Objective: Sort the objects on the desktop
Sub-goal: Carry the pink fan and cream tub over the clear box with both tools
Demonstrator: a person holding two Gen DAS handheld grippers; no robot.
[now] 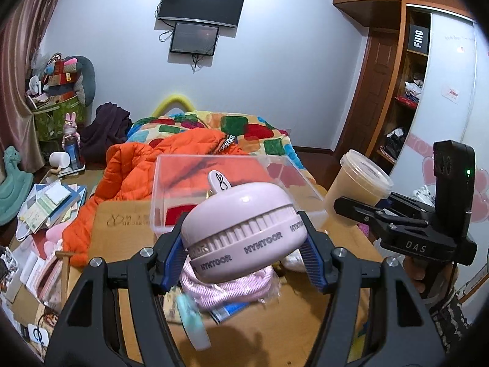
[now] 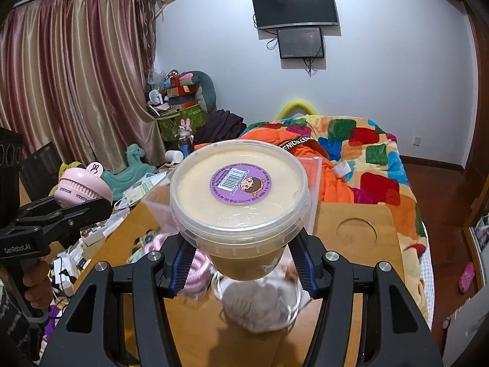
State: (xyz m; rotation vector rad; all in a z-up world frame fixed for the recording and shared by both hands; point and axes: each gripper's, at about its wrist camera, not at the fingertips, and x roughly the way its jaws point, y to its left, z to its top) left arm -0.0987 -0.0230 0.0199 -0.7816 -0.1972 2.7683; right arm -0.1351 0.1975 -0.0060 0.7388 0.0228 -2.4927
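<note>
My left gripper (image 1: 246, 255) is shut on a round pink fan (image 1: 244, 232) marked HYNTOOR, held above the wooden desk (image 1: 244, 336). A clear plastic box (image 1: 214, 189) stands just behind it. My right gripper (image 2: 240, 263) is shut on a lidded tub of cream-coloured paste (image 2: 238, 195) with a purple sticker, held above the desk (image 2: 207, 330). The tub (image 1: 357, 186) and right gripper also show at the right of the left wrist view. The fan (image 2: 81, 188) and left gripper show at the left of the right wrist view.
On the desk under the grippers lie a pink knitted item (image 1: 232, 287), a blurred teal object (image 1: 189, 305) and a white bundle in clear wrap (image 2: 259, 302). An orange jacket (image 1: 134, 177) and a colourful blanket (image 2: 366, 159) cover the bed behind. Papers and clutter (image 1: 45, 208) lie at left.
</note>
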